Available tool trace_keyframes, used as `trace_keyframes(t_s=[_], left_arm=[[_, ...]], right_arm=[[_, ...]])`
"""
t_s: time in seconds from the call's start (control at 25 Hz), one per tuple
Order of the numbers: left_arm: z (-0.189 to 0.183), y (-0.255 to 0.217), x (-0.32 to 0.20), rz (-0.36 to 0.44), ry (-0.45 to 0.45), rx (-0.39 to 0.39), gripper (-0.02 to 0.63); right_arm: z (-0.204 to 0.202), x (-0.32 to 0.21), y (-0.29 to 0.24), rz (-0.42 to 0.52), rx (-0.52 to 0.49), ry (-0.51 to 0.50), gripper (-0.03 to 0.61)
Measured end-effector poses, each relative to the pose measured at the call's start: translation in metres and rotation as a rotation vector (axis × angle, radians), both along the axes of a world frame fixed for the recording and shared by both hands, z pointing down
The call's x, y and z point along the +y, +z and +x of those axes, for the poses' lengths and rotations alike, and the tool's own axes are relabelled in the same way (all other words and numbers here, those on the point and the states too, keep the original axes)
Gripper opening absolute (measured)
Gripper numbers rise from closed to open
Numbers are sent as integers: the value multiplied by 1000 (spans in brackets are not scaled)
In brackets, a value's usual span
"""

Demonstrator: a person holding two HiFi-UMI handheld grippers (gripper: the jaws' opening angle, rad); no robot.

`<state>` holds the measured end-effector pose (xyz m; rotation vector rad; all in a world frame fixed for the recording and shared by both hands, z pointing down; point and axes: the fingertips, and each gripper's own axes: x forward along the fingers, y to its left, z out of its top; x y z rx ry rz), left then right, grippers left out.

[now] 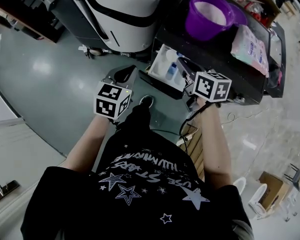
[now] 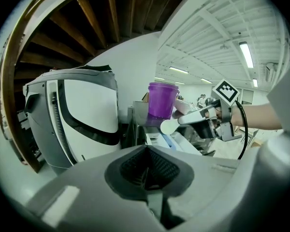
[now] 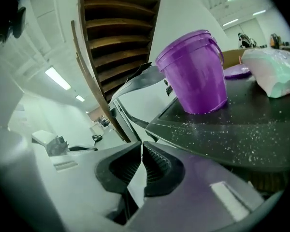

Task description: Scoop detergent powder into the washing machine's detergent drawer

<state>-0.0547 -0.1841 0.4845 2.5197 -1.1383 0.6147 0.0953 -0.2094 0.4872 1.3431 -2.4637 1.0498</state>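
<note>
The washing machine's detergent drawer stands pulled out, showing white compartments and a blue insert. My right gripper is shut on the handle of a white scoop. Seen from the left gripper view, that scoop is held out over the drawer, with the right gripper behind it. A purple bucket of white powder sits on the dark top beyond the drawer. To the drawer's left, my left gripper is shut with nothing between its pads.
The white and dark washing machine stands to the left of the drawer. Loose powder grains lie scattered on the dark top beside the purple bucket. A detergent bag and a purple lid lie to the right.
</note>
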Motion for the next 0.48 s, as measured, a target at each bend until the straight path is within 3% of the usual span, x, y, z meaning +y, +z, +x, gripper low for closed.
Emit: trace_keyframes(t_s=[0.48], left_arm=[[-1, 5, -4, -15, 6, -4, 2]], right_arm=[[-3, -9, 17, 58, 221, -15, 35]])
